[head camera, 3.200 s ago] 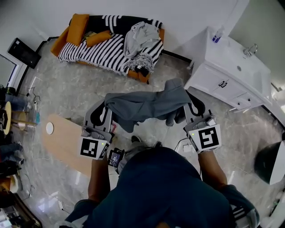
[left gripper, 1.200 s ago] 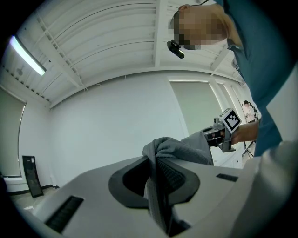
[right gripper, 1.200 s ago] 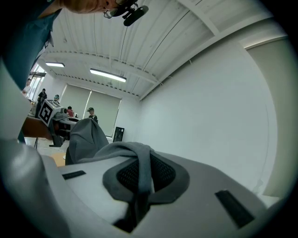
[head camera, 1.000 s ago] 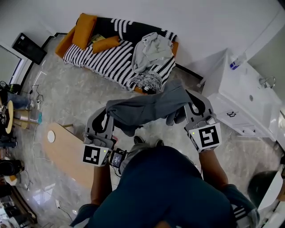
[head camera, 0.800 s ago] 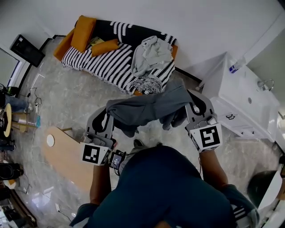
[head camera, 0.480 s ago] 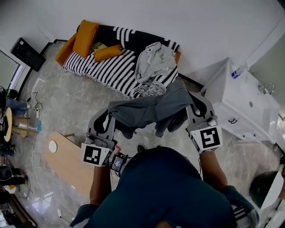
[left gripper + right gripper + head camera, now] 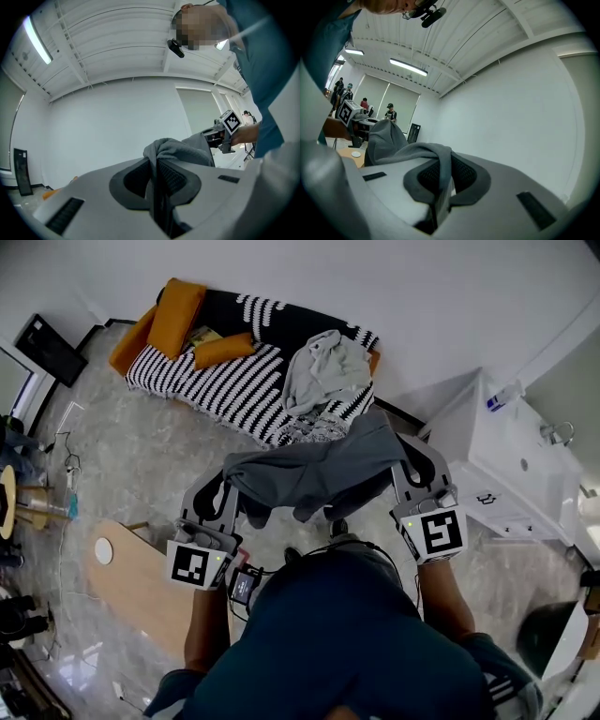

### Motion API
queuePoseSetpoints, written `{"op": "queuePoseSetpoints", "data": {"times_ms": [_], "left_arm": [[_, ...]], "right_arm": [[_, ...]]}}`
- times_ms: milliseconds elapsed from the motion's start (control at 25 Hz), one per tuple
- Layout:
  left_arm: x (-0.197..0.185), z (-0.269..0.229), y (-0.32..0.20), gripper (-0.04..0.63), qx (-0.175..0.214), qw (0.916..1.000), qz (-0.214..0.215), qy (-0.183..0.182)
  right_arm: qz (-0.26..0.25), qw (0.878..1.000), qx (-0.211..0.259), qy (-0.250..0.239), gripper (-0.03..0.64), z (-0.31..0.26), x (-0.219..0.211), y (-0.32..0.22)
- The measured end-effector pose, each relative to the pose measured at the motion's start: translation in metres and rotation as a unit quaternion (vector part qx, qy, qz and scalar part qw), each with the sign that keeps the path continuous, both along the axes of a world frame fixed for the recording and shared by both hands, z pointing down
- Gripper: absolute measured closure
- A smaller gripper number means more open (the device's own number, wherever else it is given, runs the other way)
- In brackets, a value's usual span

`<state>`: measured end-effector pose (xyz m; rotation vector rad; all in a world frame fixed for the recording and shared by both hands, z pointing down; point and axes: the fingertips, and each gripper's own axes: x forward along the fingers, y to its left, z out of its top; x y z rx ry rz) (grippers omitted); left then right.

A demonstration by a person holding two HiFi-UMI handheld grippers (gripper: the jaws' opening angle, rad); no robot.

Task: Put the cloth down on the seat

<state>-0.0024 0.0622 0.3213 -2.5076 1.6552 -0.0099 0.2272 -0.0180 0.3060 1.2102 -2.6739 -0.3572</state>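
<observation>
A dark grey cloth (image 7: 314, 470) hangs stretched between my two grippers in the head view, its lower folds drooping toward the floor. My left gripper (image 7: 228, 470) is shut on the cloth's left end (image 7: 174, 151). My right gripper (image 7: 394, 448) is shut on the right end (image 7: 423, 154). Both grippers point level toward the wall. The seat is a sofa (image 7: 216, 371) under a black-and-white striped throw, just beyond the cloth.
Orange cushions (image 7: 176, 317) and a heap of light grey clothing (image 7: 323, 367) lie on the sofa. A white cabinet with a sink (image 7: 506, 465) stands at the right. A wooden table (image 7: 141, 582) sits at the lower left. The floor is grey marble tile.
Both grippers have carried the cloth toward the sofa, which now lies nearer and more directly ahead. The cloth's hanging folds have swung. Both grips are unchanged.
</observation>
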Motion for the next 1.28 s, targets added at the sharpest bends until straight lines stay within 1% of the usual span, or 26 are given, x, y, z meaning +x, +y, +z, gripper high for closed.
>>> {"op": "queuePoseSetpoints", "data": {"times_ms": [160,280,400,560,640,760,880,1040,1200,1240,1280], "left_arm": [[0.002,0.000,-0.009,0.551,-0.005,0.9999,-0.009,0.001],[0.007,0.006,-0.020,0.551,-0.030,0.9991,-0.028,-0.011],[0.010,0.002,-0.026,0.551,-0.033,0.9985,-0.042,-0.014],[0.030,-0.003,-0.056,0.551,-0.013,0.9986,-0.050,-0.012],[0.040,0.005,-0.071,0.551,-0.023,0.9981,-0.056,-0.014],[0.051,0.004,-0.084,0.551,-0.016,0.9977,-0.064,-0.016],[0.055,0.011,-0.088,0.551,-0.028,0.9966,-0.077,-0.015],[0.052,0.023,-0.088,0.551,-0.050,0.9950,-0.085,-0.012],[0.032,0.012,-0.103,0.551,-0.016,0.9966,-0.081,0.010],[0.027,0.012,-0.106,0.551,-0.018,0.9967,-0.078,0.011],[0.022,0.016,-0.108,0.551,-0.030,0.9966,-0.076,0.007]], "right_arm": [[-0.016,1.000,-0.007,-0.004,0.597,0.004,-0.009,-0.015],[-0.033,0.999,-0.007,-0.010,0.597,0.003,-0.009,-0.031],[-0.046,0.999,-0.004,-0.009,0.597,-0.002,-0.005,-0.041],[-0.060,0.998,-0.005,-0.009,0.597,0.001,0.008,-0.076],[-0.068,0.998,-0.007,-0.011,0.597,0.005,0.013,-0.095],[-0.082,0.997,-0.009,-0.012,0.597,0.007,0.018,-0.110],[-0.088,0.996,-0.011,-0.010,0.597,0.012,0.023,-0.123],[-0.088,0.996,-0.026,-0.011,0.597,0.022,0.021,-0.132],[-0.091,0.995,-0.027,-0.008,0.597,0.022,-0.001,-0.139],[-0.091,0.995,-0.027,-0.006,0.597,0.020,-0.007,-0.140],[-0.090,0.996,-0.027,-0.005,0.597,0.019,-0.013,-0.140]]}}
